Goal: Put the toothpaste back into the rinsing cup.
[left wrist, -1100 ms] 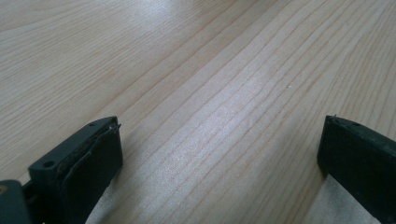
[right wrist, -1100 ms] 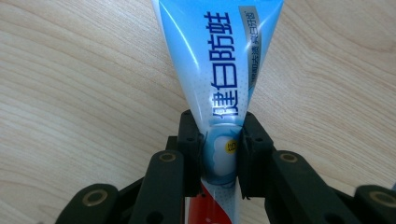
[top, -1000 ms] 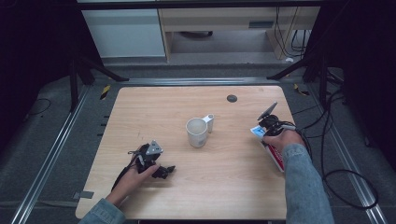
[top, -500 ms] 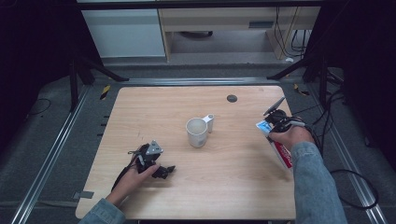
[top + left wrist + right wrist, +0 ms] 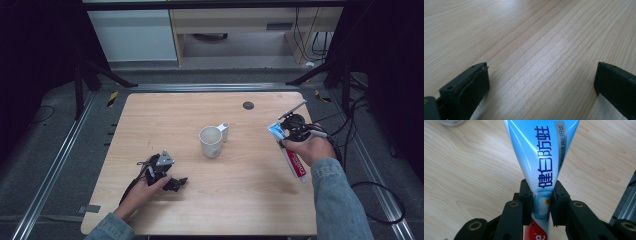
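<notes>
A blue, white and red toothpaste tube (image 5: 295, 165) lies slanted over the table's right side, its flat blue end (image 5: 273, 130) pointing toward the middle. My right gripper (image 5: 287, 138) is shut on it. In the right gripper view the black jaws (image 5: 541, 200) pinch the tube (image 5: 541, 152) where blue meets red, and the wide end fans away from the camera. A white mug (image 5: 210, 142) stands upright at the table's centre, its handle to the back right. My left gripper (image 5: 178, 183) rests near the front left, open over bare wood (image 5: 541, 77).
A small dark disc (image 5: 248, 105) lies on the wooden table (image 5: 165, 115) near its back edge. The table's right edge and a metal rail (image 5: 626, 205) are close beside the right gripper. Cables trail on the floor to the right (image 5: 370, 185).
The right hand and the tube have shifted slightly back and to the right. The left hand and the mug have not moved.
</notes>
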`<action>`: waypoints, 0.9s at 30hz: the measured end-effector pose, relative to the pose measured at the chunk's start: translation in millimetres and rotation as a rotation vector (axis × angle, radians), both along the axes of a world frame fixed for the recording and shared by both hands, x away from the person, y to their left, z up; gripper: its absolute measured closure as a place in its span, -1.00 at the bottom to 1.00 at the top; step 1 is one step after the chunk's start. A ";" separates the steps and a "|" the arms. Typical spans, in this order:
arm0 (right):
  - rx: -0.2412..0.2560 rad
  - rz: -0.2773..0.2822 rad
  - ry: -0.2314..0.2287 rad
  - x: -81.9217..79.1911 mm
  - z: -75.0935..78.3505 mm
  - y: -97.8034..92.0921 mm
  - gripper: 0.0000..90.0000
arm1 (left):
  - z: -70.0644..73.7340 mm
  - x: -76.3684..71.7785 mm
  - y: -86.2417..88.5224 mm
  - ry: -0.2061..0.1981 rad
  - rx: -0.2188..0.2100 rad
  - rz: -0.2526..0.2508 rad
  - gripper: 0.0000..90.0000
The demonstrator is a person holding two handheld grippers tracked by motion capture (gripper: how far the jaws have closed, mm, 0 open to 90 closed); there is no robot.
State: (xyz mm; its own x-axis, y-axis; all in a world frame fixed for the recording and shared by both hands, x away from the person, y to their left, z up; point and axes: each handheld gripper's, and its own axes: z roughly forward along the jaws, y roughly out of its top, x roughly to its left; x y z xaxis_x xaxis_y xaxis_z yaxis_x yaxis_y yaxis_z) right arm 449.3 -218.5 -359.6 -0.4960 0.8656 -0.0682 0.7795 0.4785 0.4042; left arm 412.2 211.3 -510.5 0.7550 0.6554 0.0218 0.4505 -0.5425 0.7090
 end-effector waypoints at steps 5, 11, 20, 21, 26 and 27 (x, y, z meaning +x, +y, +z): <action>0.048 0.018 -0.039 -4.7 4.1 12.9 0.65 | -0.1 0.0 0.0 -0.001 -0.001 0.000 -1.00; 0.077 0.035 -0.064 -6.2 1.9 26.0 0.65 | -0.1 0.0 -0.1 -0.001 -0.001 0.001 -1.00; 0.121 0.071 -0.089 -5.6 0.7 47.2 0.64 | -0.1 0.0 0.0 -0.001 -0.001 0.000 -1.00; 0.125 0.077 -0.089 -5.7 1.2 49.0 0.64 | -0.1 0.0 0.0 -0.001 -0.001 0.000 -1.00; 0.156 0.076 -0.109 -5.8 5.0 56.0 0.64 | -0.1 0.0 0.0 -0.001 -0.001 0.000 -1.00; 0.158 0.076 -0.114 -5.8 5.8 57.6 0.64 | -0.1 0.1 0.0 -0.001 -0.001 0.000 -1.00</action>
State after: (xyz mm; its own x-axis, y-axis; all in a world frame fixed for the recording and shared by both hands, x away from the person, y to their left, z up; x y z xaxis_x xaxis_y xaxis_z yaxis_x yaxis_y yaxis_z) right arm 443.5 -160.9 -353.8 -0.5575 0.8301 0.0058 0.6882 0.4583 0.5624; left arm 412.2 211.2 -510.7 0.7550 0.6554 0.0217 0.4497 -0.5416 0.7102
